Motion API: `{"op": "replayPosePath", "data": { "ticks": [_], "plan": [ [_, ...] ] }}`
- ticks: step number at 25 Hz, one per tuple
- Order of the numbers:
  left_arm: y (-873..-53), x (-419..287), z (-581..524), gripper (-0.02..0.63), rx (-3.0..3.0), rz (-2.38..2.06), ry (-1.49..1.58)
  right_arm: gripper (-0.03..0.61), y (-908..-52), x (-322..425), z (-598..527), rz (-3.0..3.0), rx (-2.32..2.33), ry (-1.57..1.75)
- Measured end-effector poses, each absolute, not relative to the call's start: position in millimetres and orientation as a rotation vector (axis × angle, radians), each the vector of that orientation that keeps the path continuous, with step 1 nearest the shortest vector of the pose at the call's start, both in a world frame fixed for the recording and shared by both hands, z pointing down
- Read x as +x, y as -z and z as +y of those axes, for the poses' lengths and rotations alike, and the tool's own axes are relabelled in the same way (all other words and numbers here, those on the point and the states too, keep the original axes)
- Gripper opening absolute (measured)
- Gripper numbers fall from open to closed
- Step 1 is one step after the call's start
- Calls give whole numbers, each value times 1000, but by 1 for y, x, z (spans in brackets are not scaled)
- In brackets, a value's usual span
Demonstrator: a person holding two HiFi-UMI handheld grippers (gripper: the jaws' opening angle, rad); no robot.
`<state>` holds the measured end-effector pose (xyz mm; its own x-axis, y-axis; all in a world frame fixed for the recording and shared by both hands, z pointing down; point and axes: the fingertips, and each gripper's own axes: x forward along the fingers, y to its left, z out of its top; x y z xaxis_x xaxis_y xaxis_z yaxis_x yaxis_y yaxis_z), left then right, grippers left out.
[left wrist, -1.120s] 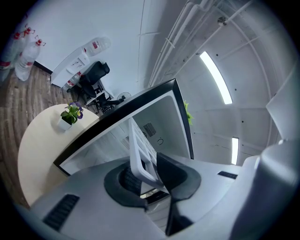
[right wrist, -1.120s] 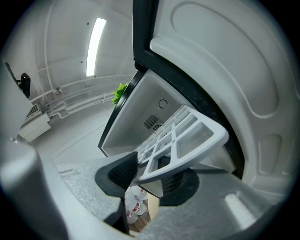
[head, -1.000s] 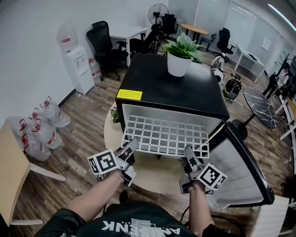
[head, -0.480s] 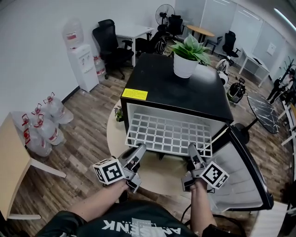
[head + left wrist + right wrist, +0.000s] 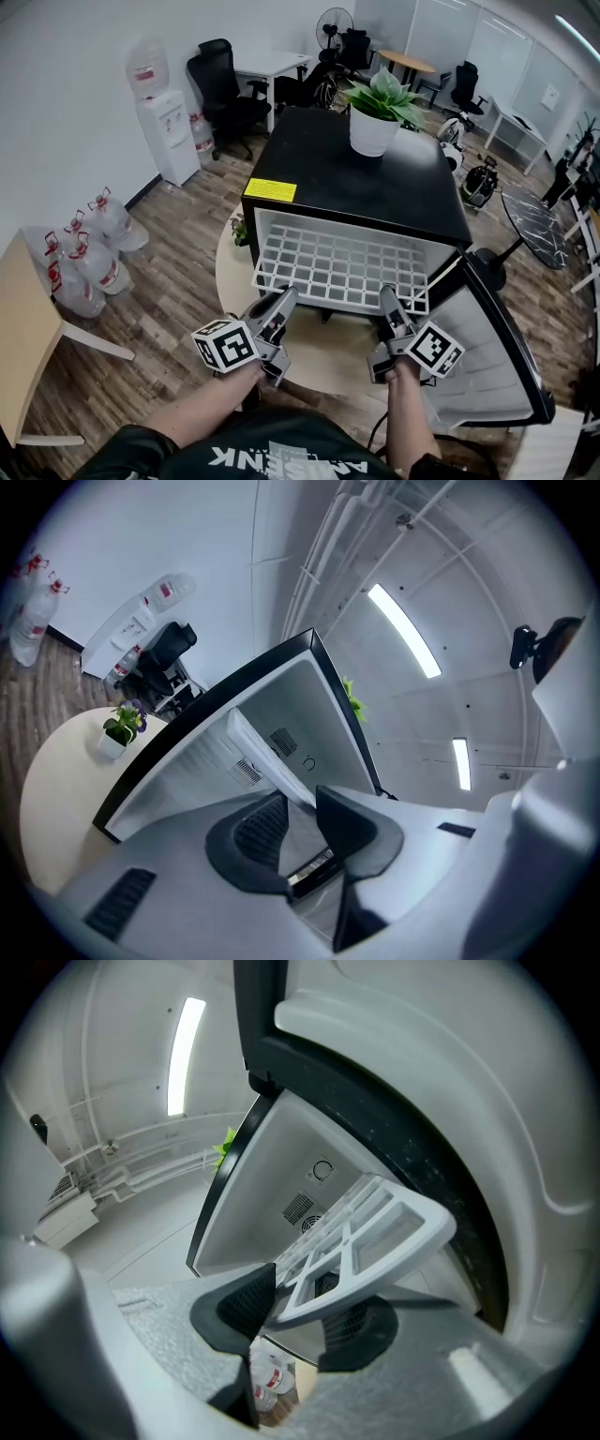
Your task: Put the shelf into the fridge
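Shelf [image 5: 339, 267] partway inside fridge [image 5: 347, 173]; we pinch its front corner in right gripper [image 5: 385, 300]; left gripper [image 5: 284, 300] jaws wide, closing, shelf edge at their tips, not gripped.

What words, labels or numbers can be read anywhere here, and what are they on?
"ENK": the end of upside-down white print on the person's dark shirt; the rest is cut off.
yellow label on top of the black fridge: too small to read.
Red labels on the water bottles on the floor: too small to read.
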<state>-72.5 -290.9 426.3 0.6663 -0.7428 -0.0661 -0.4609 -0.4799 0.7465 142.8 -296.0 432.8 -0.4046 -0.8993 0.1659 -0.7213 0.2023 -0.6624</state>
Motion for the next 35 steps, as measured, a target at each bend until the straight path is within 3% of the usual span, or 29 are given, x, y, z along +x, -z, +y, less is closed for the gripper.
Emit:
{"op": "replayPosePath", "data": {
  "ticks": [19,30,35],
  "plan": [
    [-428,-67,-328,86,2193,-831,455,137,-435,146,-323,2165,-1622,938],
    [-433,-58,-334,86,2237,-740,376,147,-446,155,-276,2008,-1778,872],
    [-434,-61,-331,83,2240,-696,360,77,-433,115,-271,2137,-1741,732]
  ]
}}
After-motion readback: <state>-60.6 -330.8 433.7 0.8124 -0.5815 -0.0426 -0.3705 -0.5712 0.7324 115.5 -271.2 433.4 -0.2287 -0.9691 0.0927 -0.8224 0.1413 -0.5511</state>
